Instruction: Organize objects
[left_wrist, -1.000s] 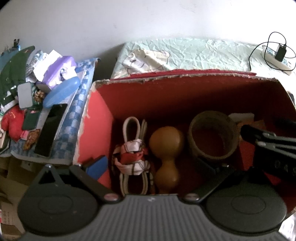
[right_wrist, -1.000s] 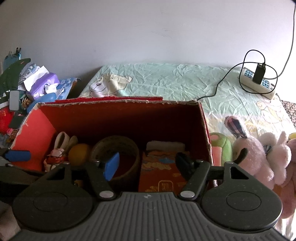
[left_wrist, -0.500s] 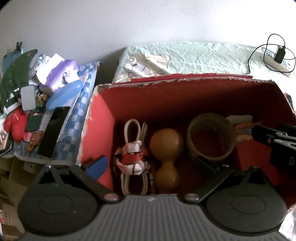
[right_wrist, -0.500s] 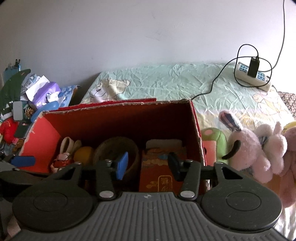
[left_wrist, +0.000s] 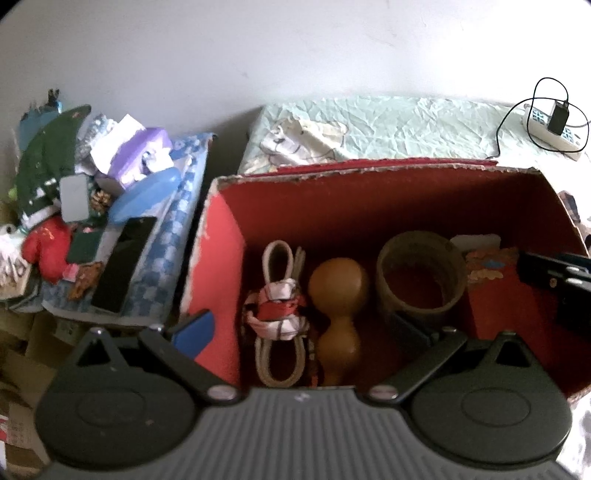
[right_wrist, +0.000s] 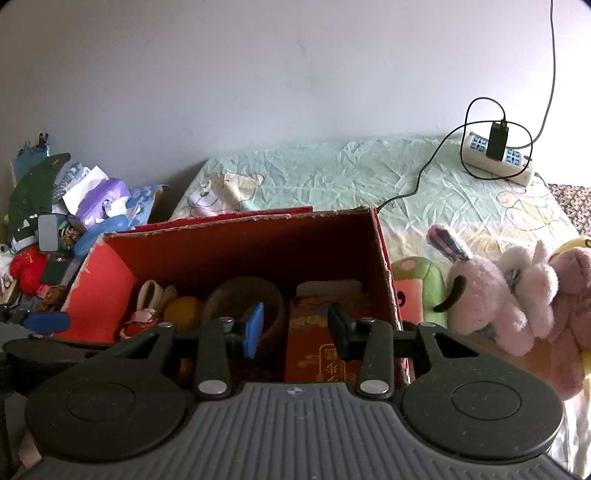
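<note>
An open red cardboard box holds a coiled white cable tied with red-and-white cloth, a wooden gourd, a brown ring-shaped cup and a red printed packet. My left gripper is open wide over the box's near left corner. Its blue pad is outside the left wall, and nothing is gripped. My right gripper hovers above the red packet at the box's right end. Its jaws are closing, with nothing between them.
Pink plush toys and a green one lie right of the box on the pale green sheet. A power strip with a charger sits at the back right. A cluttered pile with a black phone is on the left.
The right gripper's jaws have narrowed markedly. Both grippers have drawn back and up a little from the box. In the left wrist view the right gripper has slid toward the right edge.
</note>
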